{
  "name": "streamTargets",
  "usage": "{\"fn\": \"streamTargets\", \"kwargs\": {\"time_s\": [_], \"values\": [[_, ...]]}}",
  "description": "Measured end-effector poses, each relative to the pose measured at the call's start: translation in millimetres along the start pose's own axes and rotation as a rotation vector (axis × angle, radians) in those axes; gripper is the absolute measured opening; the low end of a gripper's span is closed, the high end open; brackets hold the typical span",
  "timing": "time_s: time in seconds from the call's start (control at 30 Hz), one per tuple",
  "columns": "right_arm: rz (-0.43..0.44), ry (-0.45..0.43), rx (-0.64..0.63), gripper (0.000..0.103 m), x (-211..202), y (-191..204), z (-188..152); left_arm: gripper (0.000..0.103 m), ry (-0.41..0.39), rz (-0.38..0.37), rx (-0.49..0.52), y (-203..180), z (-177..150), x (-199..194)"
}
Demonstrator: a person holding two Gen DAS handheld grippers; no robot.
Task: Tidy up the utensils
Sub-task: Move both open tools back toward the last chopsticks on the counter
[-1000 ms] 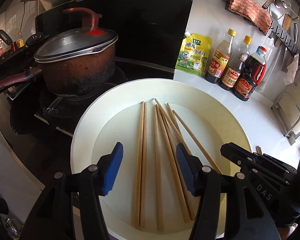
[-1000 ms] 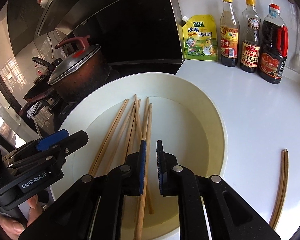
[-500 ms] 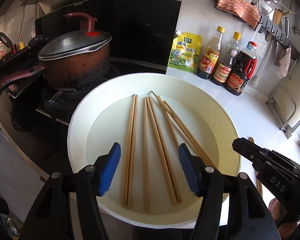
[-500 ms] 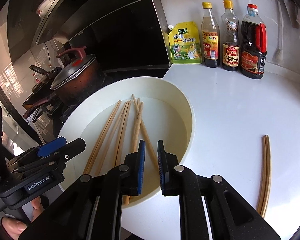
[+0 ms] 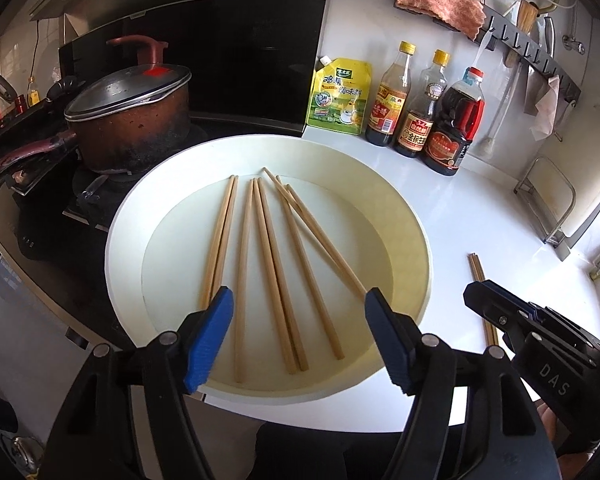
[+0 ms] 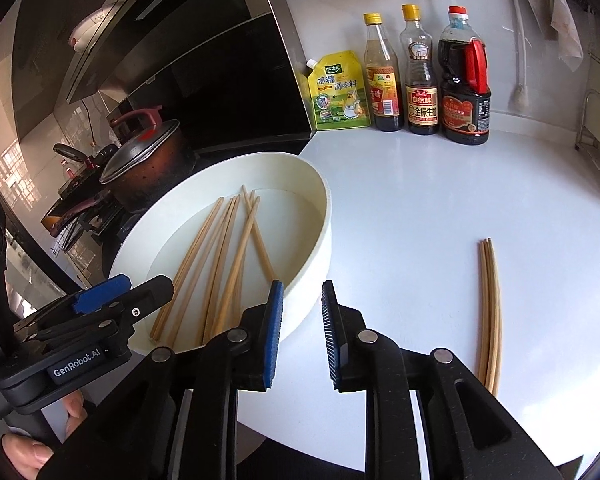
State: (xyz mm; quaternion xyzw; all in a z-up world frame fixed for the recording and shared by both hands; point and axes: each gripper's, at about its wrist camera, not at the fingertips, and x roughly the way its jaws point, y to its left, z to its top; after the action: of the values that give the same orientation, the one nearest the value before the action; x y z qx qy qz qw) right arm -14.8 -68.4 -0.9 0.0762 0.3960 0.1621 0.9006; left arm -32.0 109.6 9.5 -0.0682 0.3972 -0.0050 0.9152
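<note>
Several wooden chopsticks (image 5: 260, 264) lie fanned in a round white basin (image 5: 416, 240) on the white counter; they also show in the right wrist view (image 6: 220, 264), in the basin (image 6: 324, 232). A small bundle of chopsticks (image 6: 490, 312) lies on the counter to the basin's right, also seen in the left wrist view (image 5: 478, 276). My left gripper (image 5: 298, 336) is wide open and empty above the basin's near rim. My right gripper (image 6: 300, 332) is open a little and empty, over the basin's right rim.
A lidded brown pot (image 5: 128, 124) sits on the stove at the left. A yellow seasoning pouch (image 5: 340, 98) and three sauce bottles (image 5: 420, 112) stand along the back wall. A wire rack (image 5: 556, 208) stands at the right. A wall rail holds utensils and a cloth (image 5: 440, 4).
Both grippers have pulled back from the basin. My right gripper has moved right, toward the counter, and its jaws have opened from nearly shut. The left stays wide open.
</note>
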Motion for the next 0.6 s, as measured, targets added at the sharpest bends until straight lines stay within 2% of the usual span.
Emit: {"fn": "streamTargets", "kwargs": {"time_s": [0.6], "values": [[-0.110,-0.040,0.104,0.026,-56,-85,-34,0.074,0.031,-0.091,0.096,-85,-23,-3]]}}
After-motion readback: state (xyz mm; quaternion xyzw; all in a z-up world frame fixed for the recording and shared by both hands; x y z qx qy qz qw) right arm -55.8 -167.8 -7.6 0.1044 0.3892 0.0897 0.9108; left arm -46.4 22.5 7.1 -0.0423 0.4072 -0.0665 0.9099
